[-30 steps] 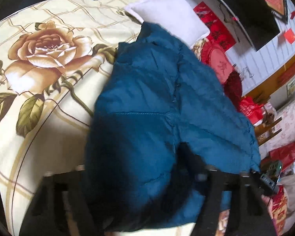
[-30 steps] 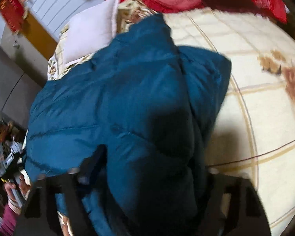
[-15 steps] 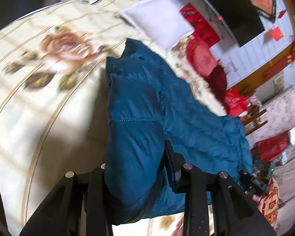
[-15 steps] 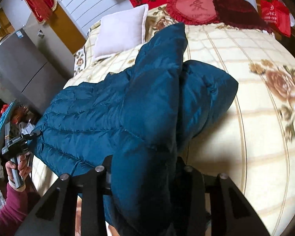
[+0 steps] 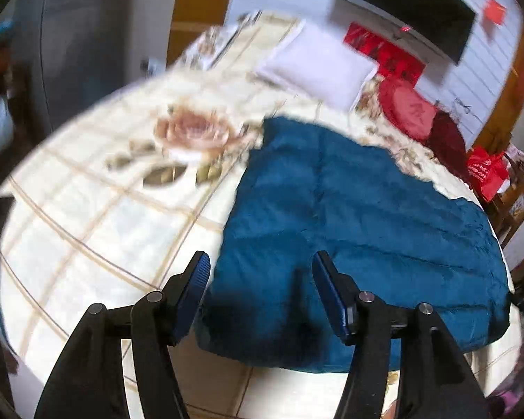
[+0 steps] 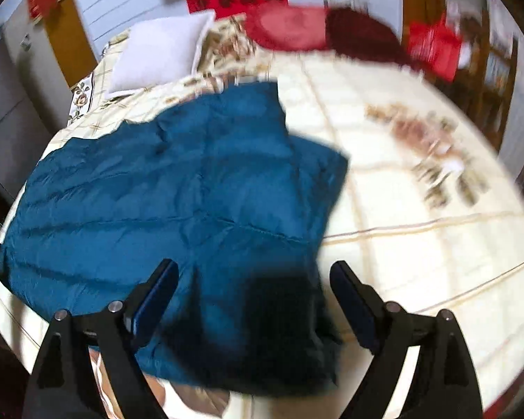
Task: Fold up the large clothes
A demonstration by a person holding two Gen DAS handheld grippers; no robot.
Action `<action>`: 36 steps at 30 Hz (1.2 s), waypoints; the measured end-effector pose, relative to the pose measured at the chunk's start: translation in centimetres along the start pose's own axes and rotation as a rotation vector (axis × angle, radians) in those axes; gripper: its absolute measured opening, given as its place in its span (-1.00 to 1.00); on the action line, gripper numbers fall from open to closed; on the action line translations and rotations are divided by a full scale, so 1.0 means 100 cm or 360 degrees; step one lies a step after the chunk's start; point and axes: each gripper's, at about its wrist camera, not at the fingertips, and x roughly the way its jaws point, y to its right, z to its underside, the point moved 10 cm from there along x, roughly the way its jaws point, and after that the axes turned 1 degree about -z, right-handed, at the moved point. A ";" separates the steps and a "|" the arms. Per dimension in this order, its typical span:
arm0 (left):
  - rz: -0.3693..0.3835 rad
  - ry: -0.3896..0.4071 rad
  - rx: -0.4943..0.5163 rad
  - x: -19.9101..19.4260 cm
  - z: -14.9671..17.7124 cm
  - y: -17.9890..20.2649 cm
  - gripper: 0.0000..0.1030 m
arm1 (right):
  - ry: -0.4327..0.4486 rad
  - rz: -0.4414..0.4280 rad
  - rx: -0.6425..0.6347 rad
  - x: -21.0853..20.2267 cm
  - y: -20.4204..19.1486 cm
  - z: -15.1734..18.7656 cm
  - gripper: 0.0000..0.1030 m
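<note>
A blue-green quilted down jacket [image 5: 349,216] lies flat on the cream floral bedspread [image 5: 97,216]. It also shows in the right wrist view [image 6: 178,202], folded over on itself. My left gripper [image 5: 260,262] is open and empty, raised above the jacket's near left edge. My right gripper [image 6: 253,269] is open and empty, raised above the jacket's near right corner. Both views are blurred by motion.
A white pillow [image 5: 318,66] and red cushions [image 5: 405,108] lie at the head of the bed. A red bag [image 5: 485,171] and wooden furniture stand at the right. A grey cabinet [image 6: 3,118] stands left of the bed. A rose print [image 5: 192,132] marks the spread.
Both grippers held the jacket's edge, then opened and let it drop flat onto the bed. Both have pulled back and up from it.
</note>
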 end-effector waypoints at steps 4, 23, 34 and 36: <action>0.0028 0.0106 0.0089 -0.019 0.007 0.028 0.49 | 0.0109 -0.0120 -0.0015 -0.043 -0.030 0.004 0.78; -0.0042 0.0173 0.0319 -0.022 0.051 0.084 0.49 | 0.0219 -0.0113 -0.0161 -0.028 -0.153 0.063 0.79; -0.0060 0.0136 0.0368 -0.010 0.061 0.094 0.49 | 0.0213 -0.0093 -0.0219 -0.021 -0.171 0.063 0.79; -0.0055 0.0137 0.0367 -0.010 0.061 0.094 0.49 | 0.0213 -0.0093 -0.0207 -0.020 -0.170 0.062 0.80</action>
